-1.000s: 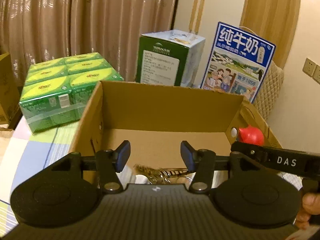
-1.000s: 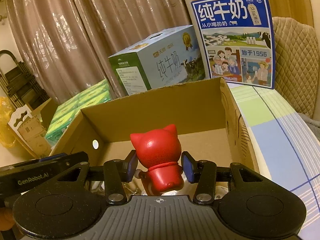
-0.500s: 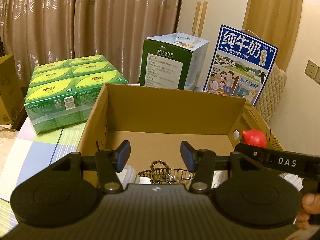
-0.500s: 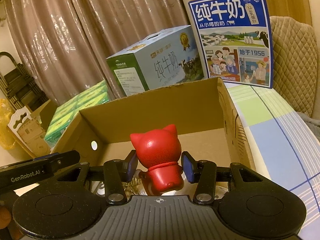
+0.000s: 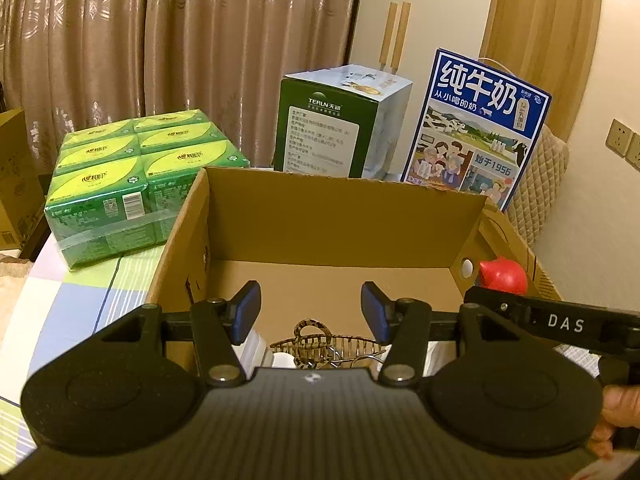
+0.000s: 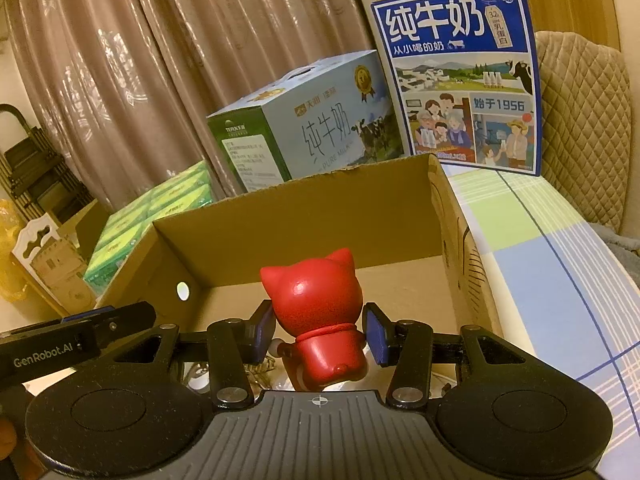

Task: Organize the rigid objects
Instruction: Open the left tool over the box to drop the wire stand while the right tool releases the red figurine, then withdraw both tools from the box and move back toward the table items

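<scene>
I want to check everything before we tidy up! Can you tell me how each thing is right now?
Red cat-shaped plastic figurine: upright, gripped.
Right gripper: shut on the figurine, over the box.
Left gripper: open, empty.
Brown cardboard box: open-topped, partly filled.
Tortoiseshell hair claw: lying in the box.

Red cat figurine, glossy, upright, back to cam, over open cardboard box, brown tortoiseshell hair claw lying in box at near end w/ small whitish items, too hidden to ID
</scene>
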The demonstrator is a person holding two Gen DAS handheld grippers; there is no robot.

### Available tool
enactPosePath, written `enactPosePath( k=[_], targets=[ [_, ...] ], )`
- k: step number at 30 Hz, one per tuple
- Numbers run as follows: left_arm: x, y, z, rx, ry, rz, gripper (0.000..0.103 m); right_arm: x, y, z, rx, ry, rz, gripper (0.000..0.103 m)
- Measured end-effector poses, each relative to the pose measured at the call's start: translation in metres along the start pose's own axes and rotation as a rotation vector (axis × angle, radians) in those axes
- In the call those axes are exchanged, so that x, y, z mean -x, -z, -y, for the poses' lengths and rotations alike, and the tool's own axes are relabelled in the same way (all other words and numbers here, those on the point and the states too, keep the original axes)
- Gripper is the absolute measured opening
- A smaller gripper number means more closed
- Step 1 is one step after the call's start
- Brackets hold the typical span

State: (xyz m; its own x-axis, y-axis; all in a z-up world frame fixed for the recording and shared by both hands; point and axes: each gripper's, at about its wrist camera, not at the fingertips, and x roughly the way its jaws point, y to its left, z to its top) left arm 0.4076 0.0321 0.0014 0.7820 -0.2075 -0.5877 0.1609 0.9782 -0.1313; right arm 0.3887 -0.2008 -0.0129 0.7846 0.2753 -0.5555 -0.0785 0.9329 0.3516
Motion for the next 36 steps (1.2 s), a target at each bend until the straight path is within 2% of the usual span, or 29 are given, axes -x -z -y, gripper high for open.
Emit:
enactPosePath(
  k=[12, 20, 36],
  targets=[
    [0.001, -0.001, 0.002, -0.004, 0.002, 0.002, 0.05, -0.001, 0.002, 0.005, 0.004, 0.031, -0.002, 0.044],
    [0.002, -0.001, 0.003, -0.004, 0.006, 0.002, 0.05, 0.009, -0.004, 0.007, -0.007, 0.039, 0.061, 0.044],
    [0.002, 0.001, 0.005, -0.01, 0.008, -0.001, 0.05, 0.01, -0.003, 0.009, -0.002, 0.045, 0.057, 0.044]
  ],
)
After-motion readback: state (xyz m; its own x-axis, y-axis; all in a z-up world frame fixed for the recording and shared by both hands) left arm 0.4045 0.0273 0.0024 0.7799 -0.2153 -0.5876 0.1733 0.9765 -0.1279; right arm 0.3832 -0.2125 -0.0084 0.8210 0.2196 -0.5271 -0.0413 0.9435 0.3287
